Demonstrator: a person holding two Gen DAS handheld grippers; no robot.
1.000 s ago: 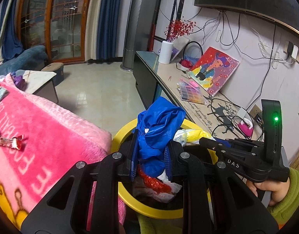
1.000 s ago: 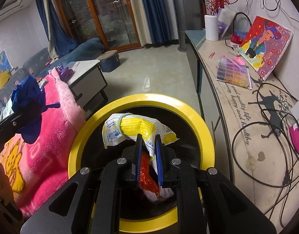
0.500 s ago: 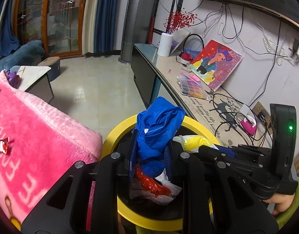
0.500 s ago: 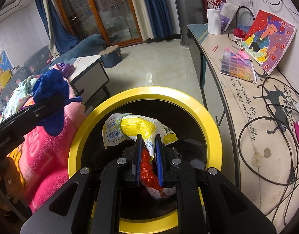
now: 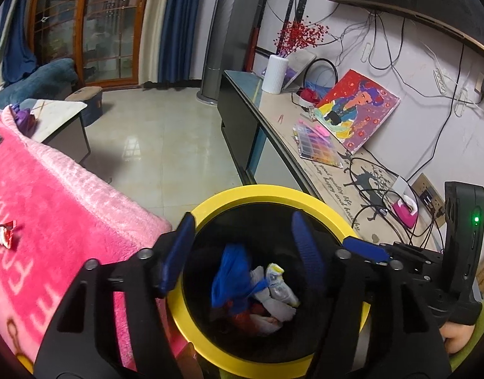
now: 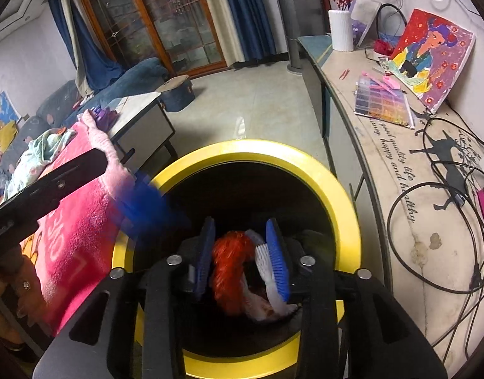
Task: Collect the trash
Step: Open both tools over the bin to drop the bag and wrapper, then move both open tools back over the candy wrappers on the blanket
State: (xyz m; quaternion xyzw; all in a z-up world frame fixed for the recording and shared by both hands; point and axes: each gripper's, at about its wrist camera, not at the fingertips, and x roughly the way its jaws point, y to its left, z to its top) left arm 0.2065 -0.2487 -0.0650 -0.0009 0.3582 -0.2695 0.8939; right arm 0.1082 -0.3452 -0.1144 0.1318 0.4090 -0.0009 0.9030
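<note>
Pink fleece blanket [image 5: 68, 208] just beside yellow-rimmed black round bin [image 5: 324, 208]. Inside bin: blue plastic wrapper [image 5: 231, 276], white wrappers, red-orange foil wrapper [image 6: 231, 271]. Left claw [image 5: 242, 246] and right claw [image 6: 240, 252] just opened, pressing on nothing, above bin.

Pale glossy floor tiles [image 5: 166, 145] fill the middle. Wood-framed glass doors [image 5: 93, 28] and blue curtains [image 5: 182, 22] stand at upper left. A long counter [image 5: 308, 164] runs along the cable-hung white wall [image 5: 415, 94] at right. A pink blanket [image 5: 52, 214] lies lower left.
</note>
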